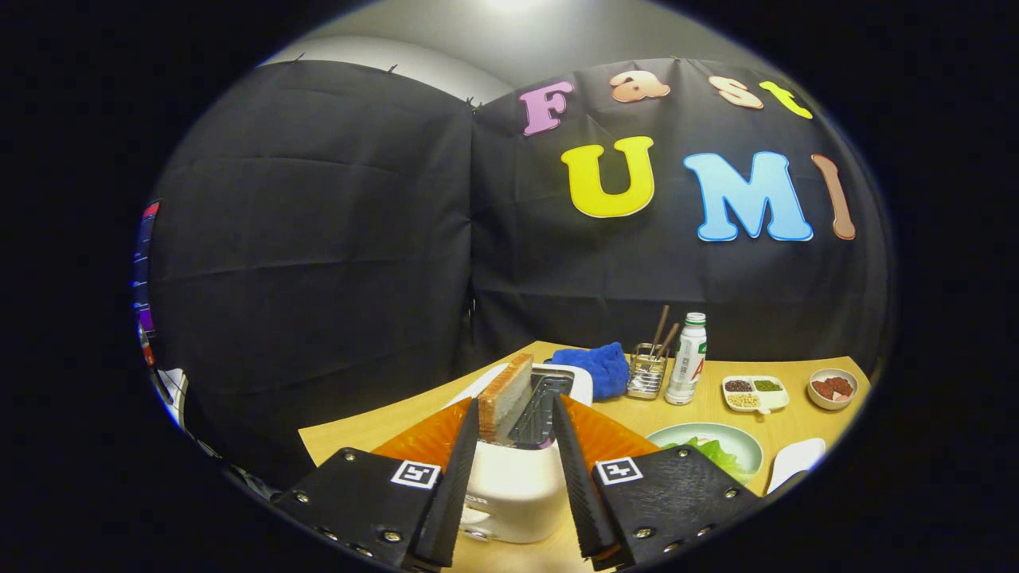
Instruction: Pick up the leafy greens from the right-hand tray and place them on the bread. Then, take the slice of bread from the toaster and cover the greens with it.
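Two fingers of the gripper (516, 414) stand wide apart over a white toaster (513, 477), holding nothing, their tips flanking its top slots. Left of the toaster the table (358, 434) runs out quickly to its near edge, with the booth's dark wall close behind. In the toaster's left slot a slice of bread (505, 394) stands upright, just inside the left fingertip and apparently not touched by it; the right slot beside it looks empty. Right of the toaster, a pale green plate (700, 436) carries leafy greens (720, 455), partly hidden by the right finger's body. Behind the toaster lie a blue cloth (597, 368), a wire holder of sticks (647, 372) and a white bottle (687, 360); further right sit a divided dish (755, 392) and a small bowl (832, 387). The bread pick appears to be in hand: next the fingers must centre on the slice, lower and close on its faces, then lift straight up. Room is open above; the slot walls are tight.
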{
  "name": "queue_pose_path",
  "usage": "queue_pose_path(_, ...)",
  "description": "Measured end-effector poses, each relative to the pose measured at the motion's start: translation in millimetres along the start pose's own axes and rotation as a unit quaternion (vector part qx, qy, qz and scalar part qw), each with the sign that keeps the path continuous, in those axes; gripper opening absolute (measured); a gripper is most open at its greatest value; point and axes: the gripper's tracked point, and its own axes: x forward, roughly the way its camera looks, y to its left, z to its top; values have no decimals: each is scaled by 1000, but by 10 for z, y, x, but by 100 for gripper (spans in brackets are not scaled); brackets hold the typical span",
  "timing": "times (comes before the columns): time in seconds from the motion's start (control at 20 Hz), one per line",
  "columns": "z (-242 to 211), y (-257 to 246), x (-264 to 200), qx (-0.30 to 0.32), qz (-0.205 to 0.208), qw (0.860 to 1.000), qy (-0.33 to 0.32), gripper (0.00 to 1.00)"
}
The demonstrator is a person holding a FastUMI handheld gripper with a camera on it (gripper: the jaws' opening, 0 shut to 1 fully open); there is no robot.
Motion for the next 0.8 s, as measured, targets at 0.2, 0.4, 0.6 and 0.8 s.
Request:
queue_pose_path(0.2,-105,51,144,-1,-7,1000,13,57)
queue_pose_path(0.4,-98,80,254,-2,-13,1000,9,57)
queue_pose_path(0.6,-68,65,361,-7,-34,999,0,57)
queue_pose_path(0.8,-194,49,521,-7,-32,999,18,51)
